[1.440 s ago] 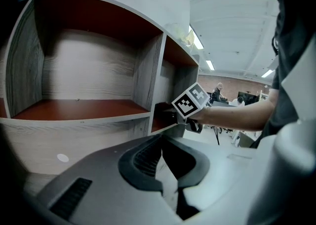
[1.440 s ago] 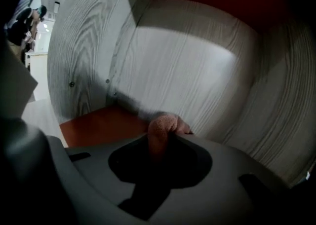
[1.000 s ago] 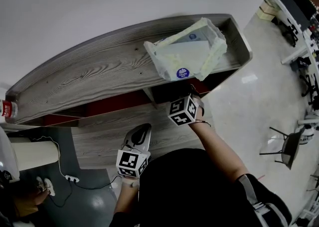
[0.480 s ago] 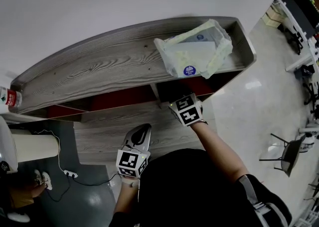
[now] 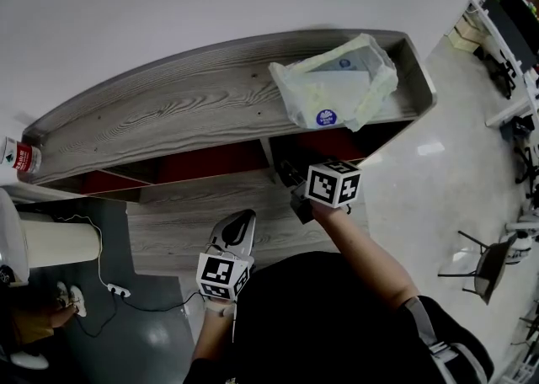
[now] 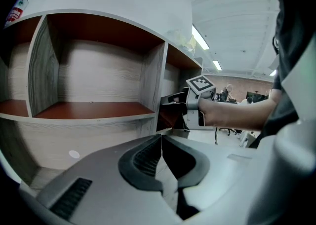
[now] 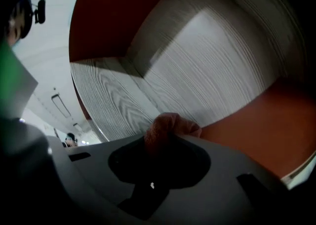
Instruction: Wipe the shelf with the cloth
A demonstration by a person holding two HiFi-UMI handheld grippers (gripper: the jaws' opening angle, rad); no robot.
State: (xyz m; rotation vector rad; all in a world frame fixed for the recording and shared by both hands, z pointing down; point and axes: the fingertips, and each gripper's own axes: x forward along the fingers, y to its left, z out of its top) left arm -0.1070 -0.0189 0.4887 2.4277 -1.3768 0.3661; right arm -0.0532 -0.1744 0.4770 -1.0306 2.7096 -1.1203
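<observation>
While left tongs (image 6: 161, 140) rest closed, right tongs (image 7: 163, 145) pinch cloth (image 7: 167, 124) at wood-grain shelf (image 7: 202, 71).

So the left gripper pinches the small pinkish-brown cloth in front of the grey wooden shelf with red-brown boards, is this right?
No, the right gripper pinches the pinkish-brown cloth in front of the grey wooden shelf; the right gripper view shows it. The left gripper has its jaws shut on nothing.
</observation>
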